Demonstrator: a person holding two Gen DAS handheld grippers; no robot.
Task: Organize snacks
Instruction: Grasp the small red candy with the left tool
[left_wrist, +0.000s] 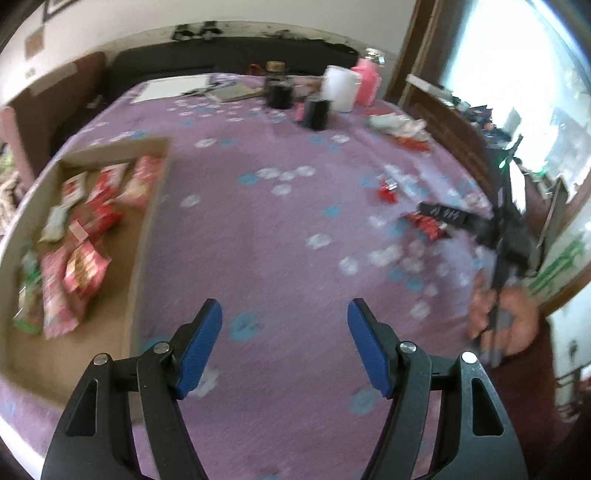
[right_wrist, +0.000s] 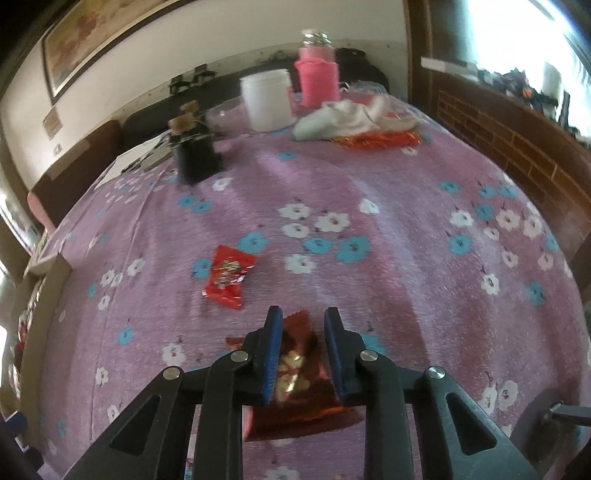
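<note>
My left gripper is open and empty above the purple flowered tablecloth, just right of a cardboard tray that holds several red and pink snack packets. My right gripper straddles a dark red snack packet lying on the cloth; the pads stand on either side of it with a small gap on the right side. A second red snack packet lies ahead and to the left. In the left wrist view the right gripper sits over red packets at the right, with a small red packet beyond it.
At the far end stand a white tub, a pink-wrapped jar, dark bottles, a white cloth and a red wrapper. Papers lie at the far left. A brick wall borders the right.
</note>
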